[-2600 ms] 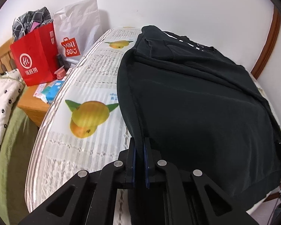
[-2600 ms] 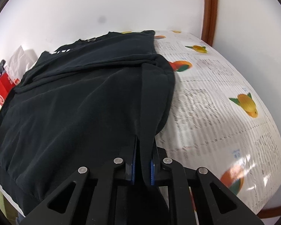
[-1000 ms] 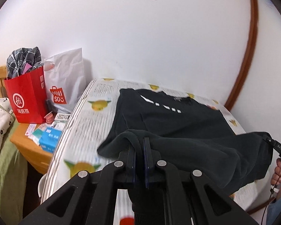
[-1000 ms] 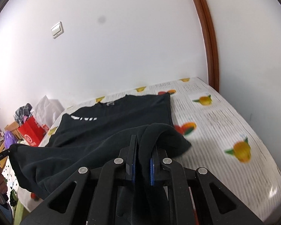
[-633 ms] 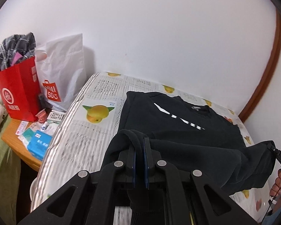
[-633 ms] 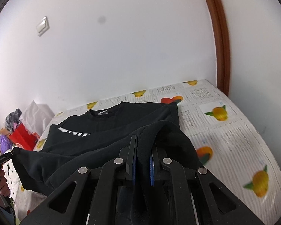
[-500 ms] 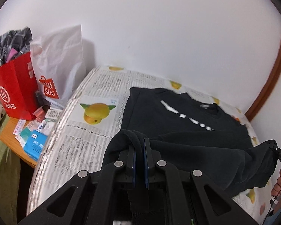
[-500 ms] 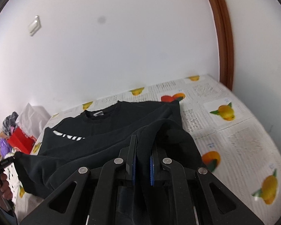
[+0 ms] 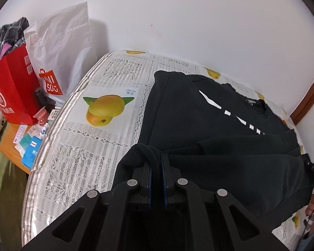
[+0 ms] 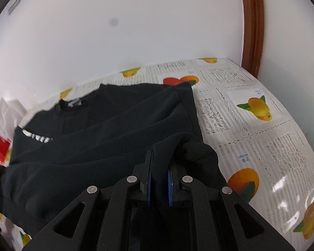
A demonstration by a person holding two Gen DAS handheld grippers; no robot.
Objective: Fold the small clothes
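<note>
Left wrist view: left gripper clenched on the hem of a black sweatshirt with white chest lettering, centre-right on the fruit-print tablecloth. White paper bag, upper left, reads "MINISO". Right gripper likewise grips hem.

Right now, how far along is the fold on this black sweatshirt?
Done: the black sweatshirt lies flat on the fruit-print tablecloth, collar toward the wall, sleeves seemingly folded in across the body.

In hand: the left gripper and right gripper each pinch a hem corner, with the hem raised over the body.

Left: lay the hem down near the collar, release, and smooth it.
</note>
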